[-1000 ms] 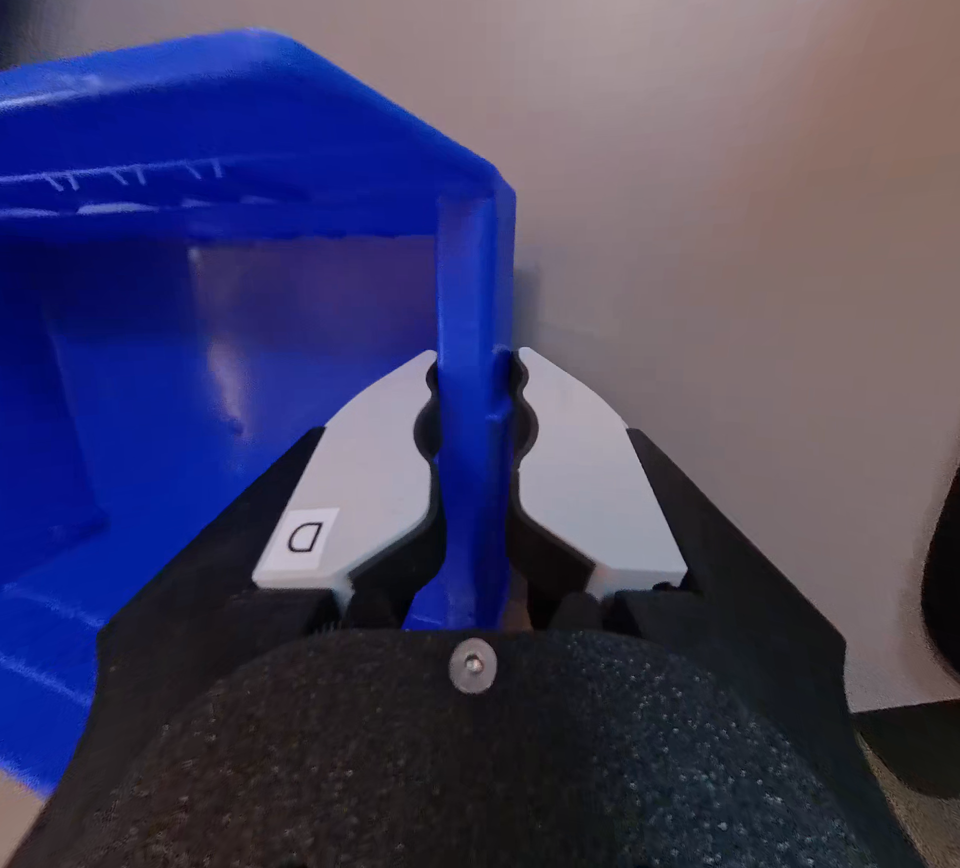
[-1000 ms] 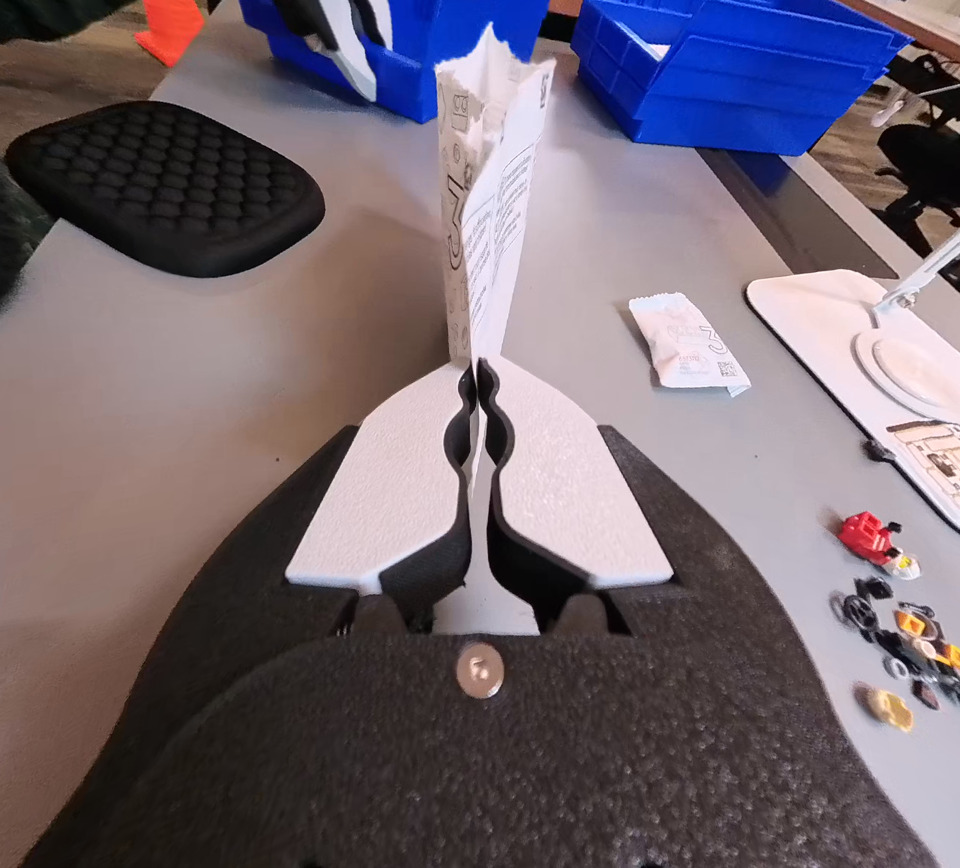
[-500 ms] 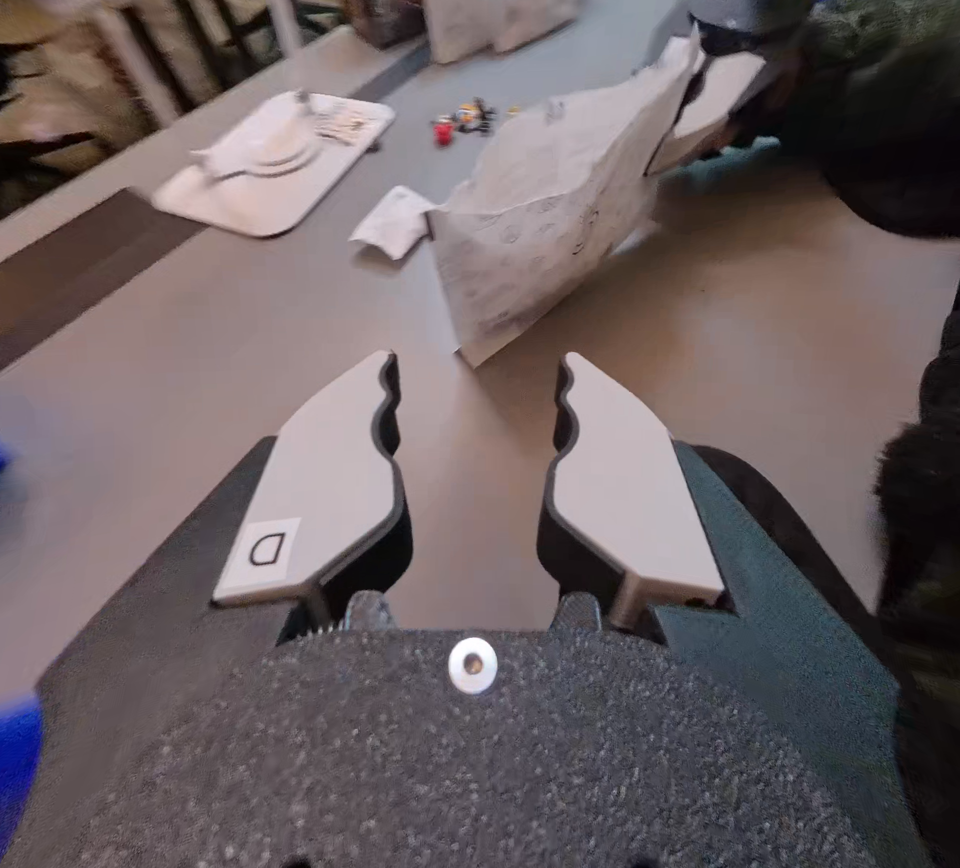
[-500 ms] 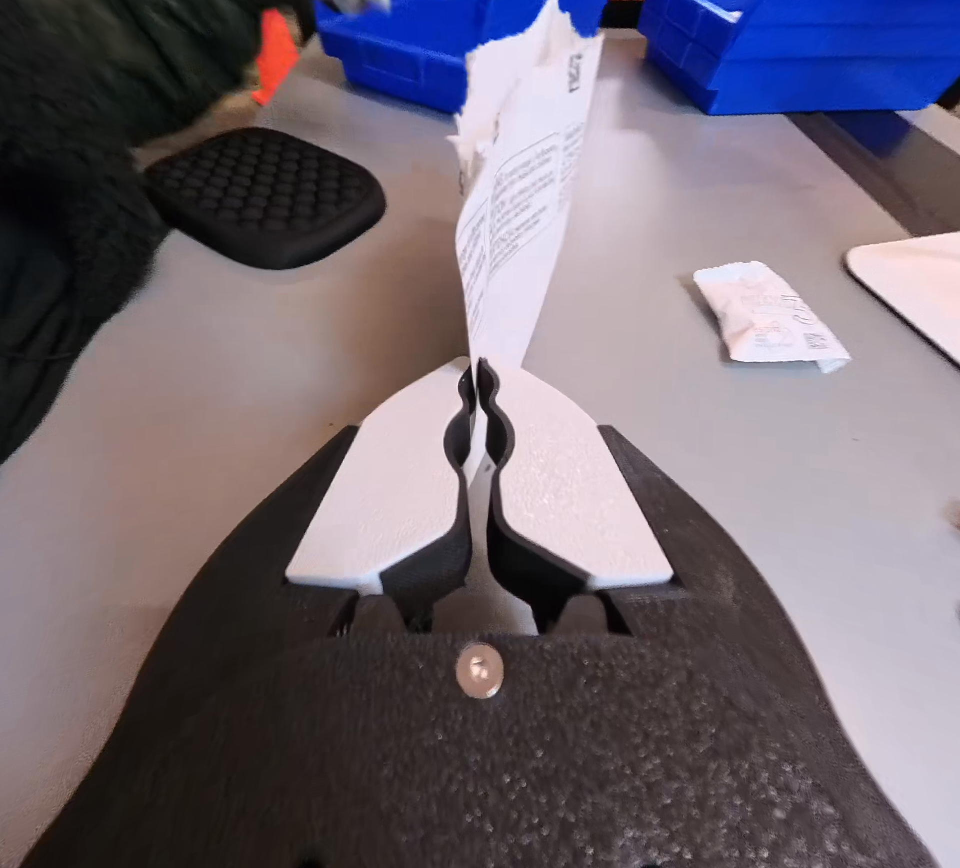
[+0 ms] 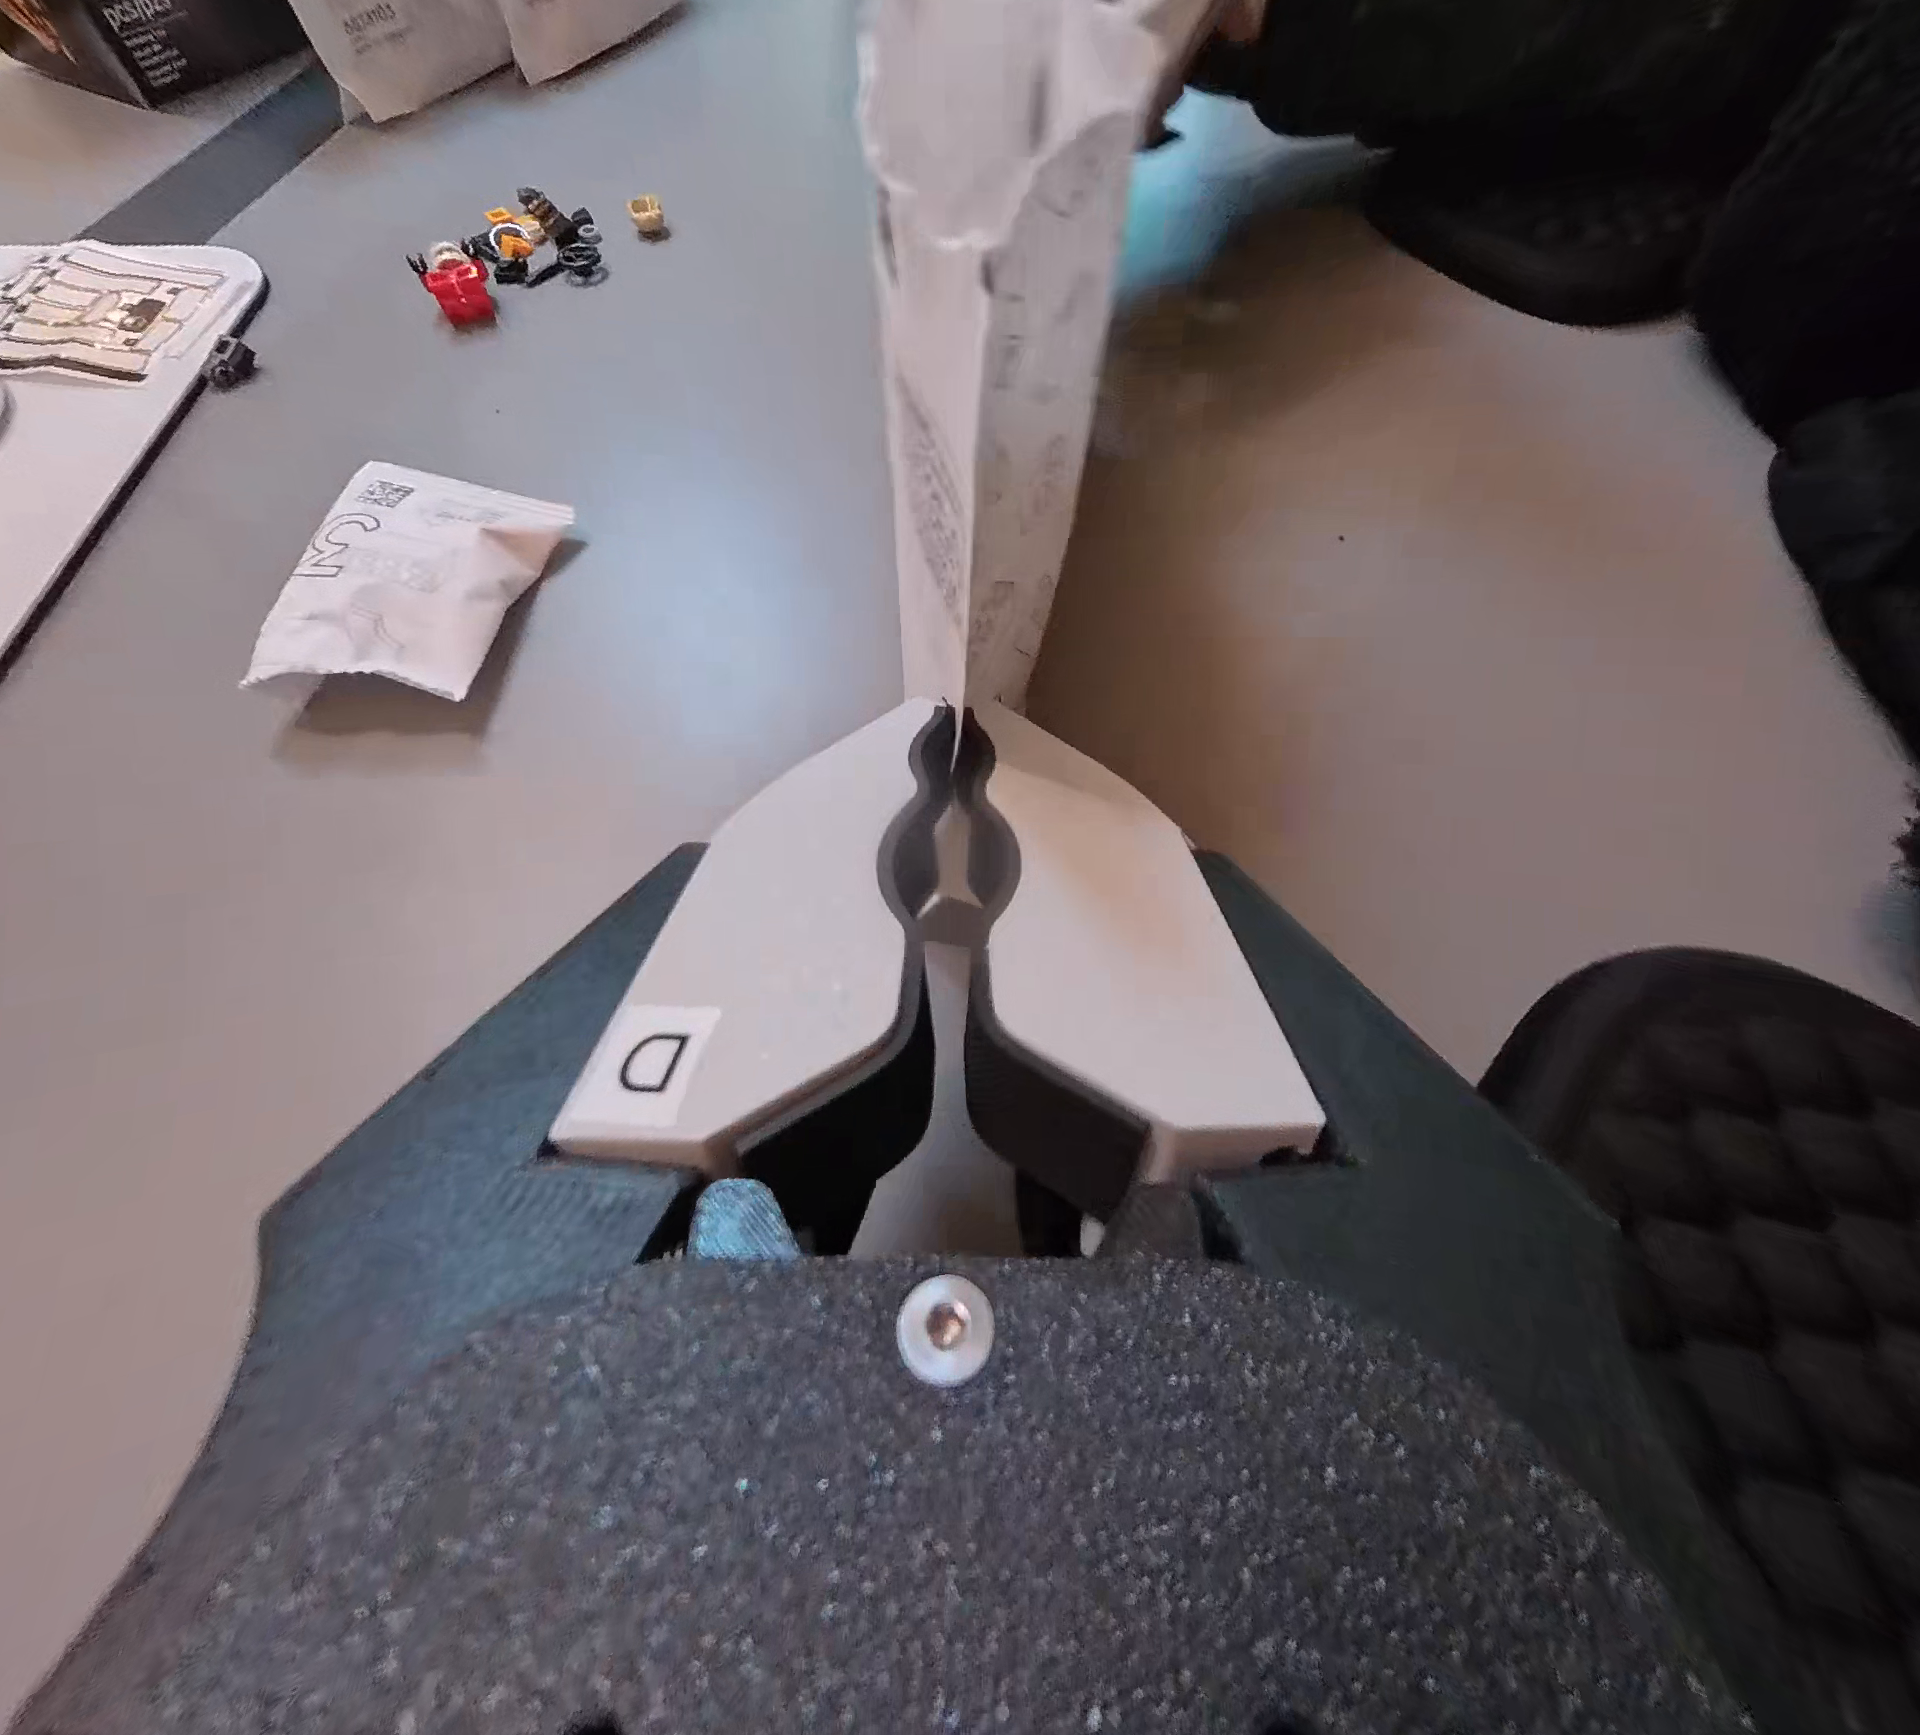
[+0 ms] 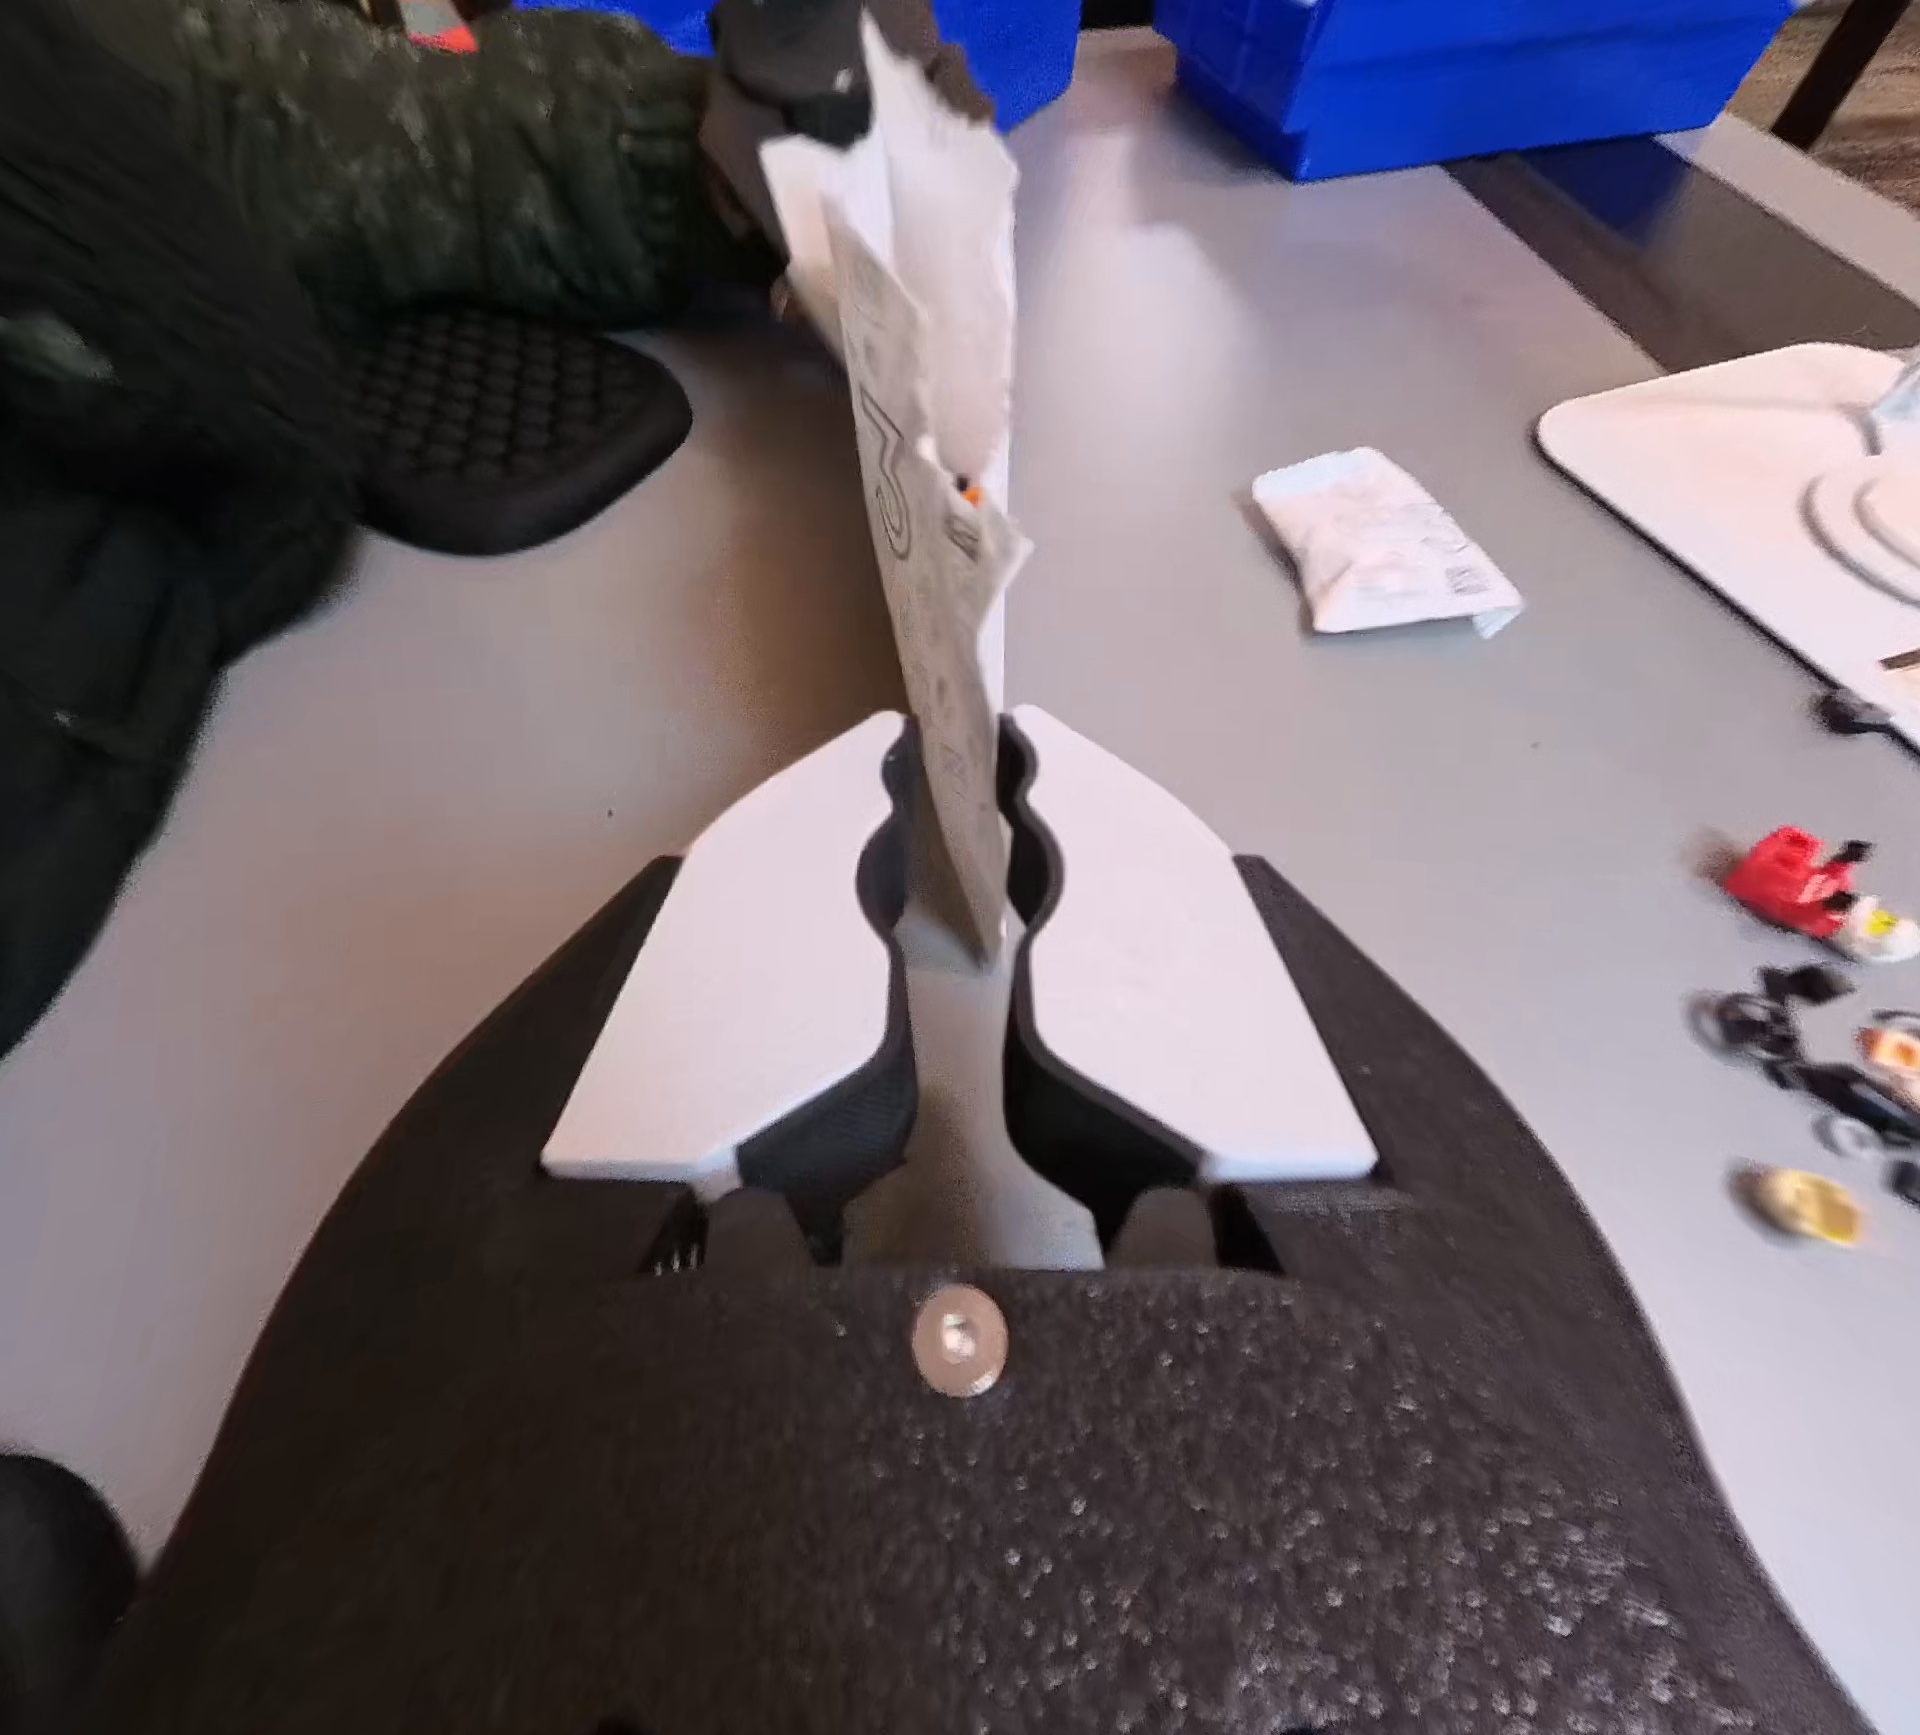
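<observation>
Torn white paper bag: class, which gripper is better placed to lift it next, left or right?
Left, probably. The left gripper is pinched shut on the paper bag's edge. The right gripper has its fingers apart, with gaps visible beside the bag.

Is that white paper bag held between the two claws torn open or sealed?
Torn open: the white printed paper bag shows a ragged gap in its side, with a small orange piece peeking out.
</observation>
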Tool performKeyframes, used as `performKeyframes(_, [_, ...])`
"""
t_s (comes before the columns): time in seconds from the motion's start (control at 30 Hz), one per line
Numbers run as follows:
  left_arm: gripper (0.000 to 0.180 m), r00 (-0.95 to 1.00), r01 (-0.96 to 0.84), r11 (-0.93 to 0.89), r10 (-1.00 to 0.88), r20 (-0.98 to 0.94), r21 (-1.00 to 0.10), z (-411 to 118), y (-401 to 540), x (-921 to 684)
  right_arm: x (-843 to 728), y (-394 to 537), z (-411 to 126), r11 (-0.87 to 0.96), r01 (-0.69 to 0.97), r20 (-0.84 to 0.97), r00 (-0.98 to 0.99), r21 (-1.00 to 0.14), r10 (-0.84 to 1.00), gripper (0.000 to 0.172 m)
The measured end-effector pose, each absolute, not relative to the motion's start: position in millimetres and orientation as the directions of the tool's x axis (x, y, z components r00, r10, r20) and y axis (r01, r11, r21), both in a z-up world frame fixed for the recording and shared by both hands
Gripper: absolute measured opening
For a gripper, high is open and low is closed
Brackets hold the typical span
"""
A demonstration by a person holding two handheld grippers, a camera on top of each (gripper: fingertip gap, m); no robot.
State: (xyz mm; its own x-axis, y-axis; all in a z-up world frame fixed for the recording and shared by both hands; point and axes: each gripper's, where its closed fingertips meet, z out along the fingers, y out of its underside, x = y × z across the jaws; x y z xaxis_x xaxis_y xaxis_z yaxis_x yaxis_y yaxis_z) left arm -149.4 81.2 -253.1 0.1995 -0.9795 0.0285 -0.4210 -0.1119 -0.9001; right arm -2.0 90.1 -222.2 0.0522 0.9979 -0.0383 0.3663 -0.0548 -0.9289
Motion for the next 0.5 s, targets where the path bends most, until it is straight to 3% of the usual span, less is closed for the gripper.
performKeyframes(0.13, [0.0,0.158,-0.415,-0.096,-0.987,0.032,-0.905,-253,71,-156,-2,115,-173,-0.092,0.318,-0.088,0.029,-0.944,0.996,0.035])
performKeyframes(0.2, [0.0,0.129,-0.411,-0.087,-0.991,0.037,-0.907,-253,69,-157,-13,143,-169,-0.102,0.394,-0.094,0.039,-0.913,0.995,0.042])
performKeyframes(0.37, [0.0,0.085,-0.411,-0.046,-0.996,0.012,-0.91,-253,61,-159,-60,213,-221,-0.134,0.648,-0.155,0.025,-0.75,0.988,0.05])
performKeyframes(0.5, [0.0,0.045,-0.415,-0.02,-0.999,0.001,-0.91,-253,53,-161,-91,237,-262,-0.149,0.727,-0.231,-0.013,-0.67,0.973,0.059])
